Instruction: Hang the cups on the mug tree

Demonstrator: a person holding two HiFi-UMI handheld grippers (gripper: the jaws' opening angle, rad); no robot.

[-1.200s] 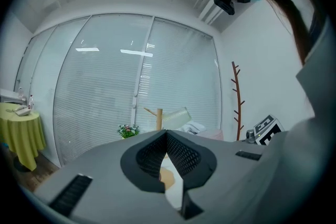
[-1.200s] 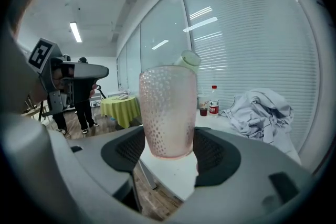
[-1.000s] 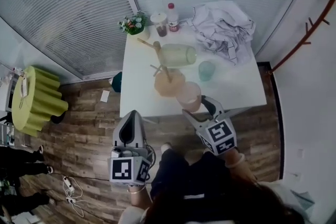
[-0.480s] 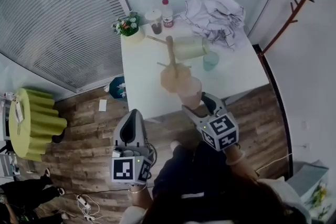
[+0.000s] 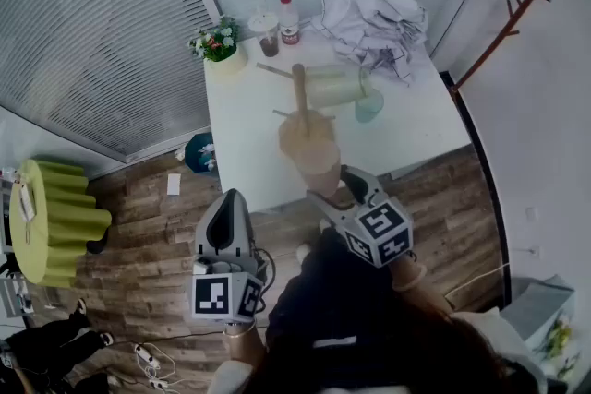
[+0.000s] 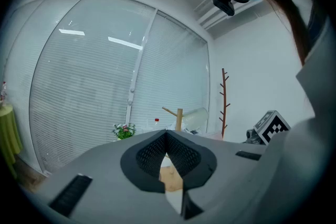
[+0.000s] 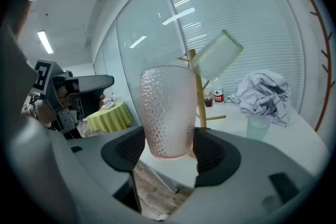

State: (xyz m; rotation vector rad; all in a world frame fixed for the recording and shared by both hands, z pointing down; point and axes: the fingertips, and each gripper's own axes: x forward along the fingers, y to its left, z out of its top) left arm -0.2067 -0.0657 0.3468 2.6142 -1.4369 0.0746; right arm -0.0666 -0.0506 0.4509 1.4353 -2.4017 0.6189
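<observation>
I am partway through hanging the cups: one pale green cup (image 5: 334,86) already sits tipped on a peg of the mug tree (image 5: 299,97), and the pink dimpled cup (image 7: 167,115) is in my right tongs (image 5: 332,189), carried upright just in front of the tree's base, at the near edge of the worktop (image 5: 245,134). A blue-green tumbler (image 5: 369,103) stands on the worktop just to the right of the tree, not yet hung.

My right tongs are spread wide, because the cup is broad: both pads press on its lower sides and its foot sits between them. My left tongs (image 5: 229,197) hang well short of the tree, off the near-left of the worktop over the wooden floor. Their pads meet at the tips with nothing between them.

As I judge it, the next move is to lift the pink cup toward a free peg; I can see bare ones on the near and left sides of the post. The cup has no handle that I can make out, so I expect to tip its mouth over the peg end, as the green one hangs, and let go only once the peg bears it. The risk is knocking the post or the hung cup as I swing in, so I would come from the side away from it.
</observation>
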